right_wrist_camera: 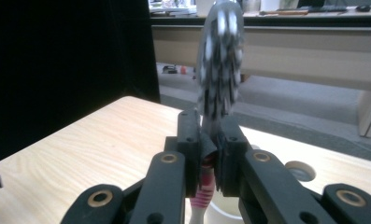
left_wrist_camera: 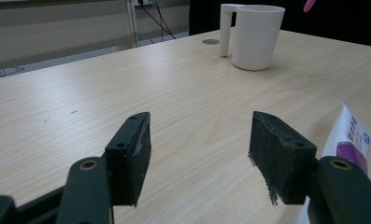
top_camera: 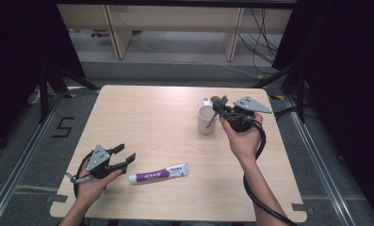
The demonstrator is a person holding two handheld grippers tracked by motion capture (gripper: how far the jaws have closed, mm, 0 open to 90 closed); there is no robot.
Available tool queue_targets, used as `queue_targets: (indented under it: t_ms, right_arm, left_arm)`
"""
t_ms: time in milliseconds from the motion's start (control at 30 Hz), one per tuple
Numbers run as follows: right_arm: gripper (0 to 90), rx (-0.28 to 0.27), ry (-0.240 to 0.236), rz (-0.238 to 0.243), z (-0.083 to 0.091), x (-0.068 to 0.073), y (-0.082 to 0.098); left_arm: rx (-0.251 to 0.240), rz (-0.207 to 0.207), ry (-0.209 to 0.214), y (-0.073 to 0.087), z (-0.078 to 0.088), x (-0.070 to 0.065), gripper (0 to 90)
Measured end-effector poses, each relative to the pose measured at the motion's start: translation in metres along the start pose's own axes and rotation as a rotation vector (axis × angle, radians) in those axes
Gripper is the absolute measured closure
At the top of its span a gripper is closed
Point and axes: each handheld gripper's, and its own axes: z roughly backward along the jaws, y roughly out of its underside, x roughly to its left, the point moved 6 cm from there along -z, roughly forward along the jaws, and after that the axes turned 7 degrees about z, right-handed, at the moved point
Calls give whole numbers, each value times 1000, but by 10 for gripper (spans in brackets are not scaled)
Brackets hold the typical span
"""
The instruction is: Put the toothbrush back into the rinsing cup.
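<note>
so, notes from beside the table, running left to right:

left gripper: resting low at the near left corner of the table, jaws spread wide with nothing between them. idle as far as i can judge.

toothpaste tube: lying flat just beside the left gripper's tips, white with a purple band, cap end toward that gripper. in the left gripper view it sits right against the outer side of one jaw; i cannot tell whether it touches.

mug: white, upright, handle on the far side, well apart from the tube, toward the far right of the table. a small round disc lies on the wood just behind it.

right gripper: raised at the mug's right side, jaws clamped on a toothbrush. bristle head stands up past the jaw tips; pink-striped handle hangs down toward the mug's mouth.

step in hand, my reading: standing the brush in the mug.

doing it well: bring the handle over the middle of the opening, clear of the rim, and lower before letting go. the mug looks light, so a sideways knock could tip it.

risk: releasing too high, so the brush bounces off the rim.
</note>
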Motion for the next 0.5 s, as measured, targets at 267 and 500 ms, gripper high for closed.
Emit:
queue_targets:
  t_ms: [267,500]
  right_arm:
    - [829,-16,41,23,-5,-9,-9]
    - [829,-30,66,31,-12,-13,-15]
  left_arm:
    - [-8,-3,12,0,-3,-5,387]
    - [2,-19,9,-1,-2,-5,387]
